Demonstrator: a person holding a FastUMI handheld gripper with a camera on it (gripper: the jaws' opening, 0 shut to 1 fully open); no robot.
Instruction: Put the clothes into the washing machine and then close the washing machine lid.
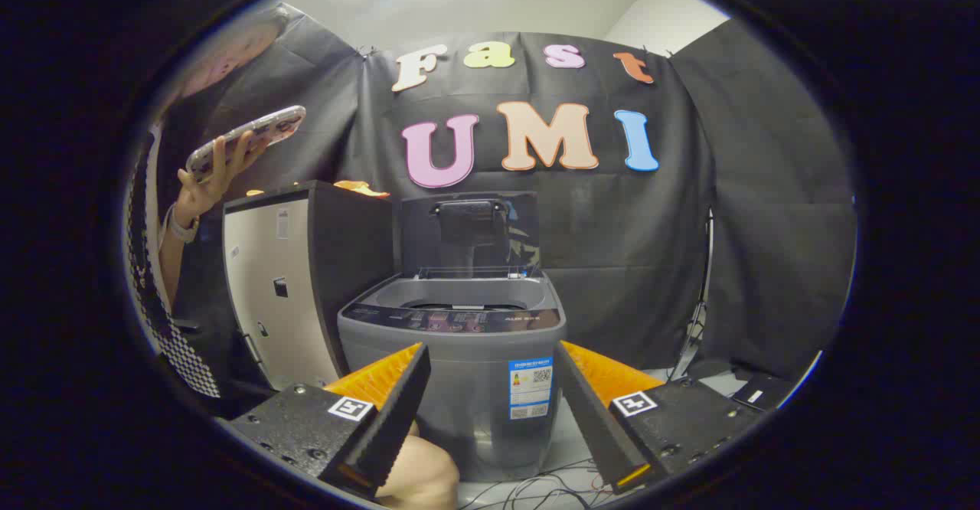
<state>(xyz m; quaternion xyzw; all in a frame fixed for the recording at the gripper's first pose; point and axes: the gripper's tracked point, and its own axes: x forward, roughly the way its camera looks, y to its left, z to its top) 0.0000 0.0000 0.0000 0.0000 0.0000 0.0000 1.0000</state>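
A grey top-loading washing machine stands straight ahead, beyond my fingers. Its lid is raised upright at the back, and the tub opening shows dark below it. My gripper is open, its two fingers spread wide on either side of the machine's front, with nothing between them. An orange piece of cloth lies on top of the cabinet to the left of the machine.
A white and dark cabinet stands against the machine's left side. A person stands at the far left, a hand holding up a phone. Cables lie on the floor in front. A stand pole rises at the right.
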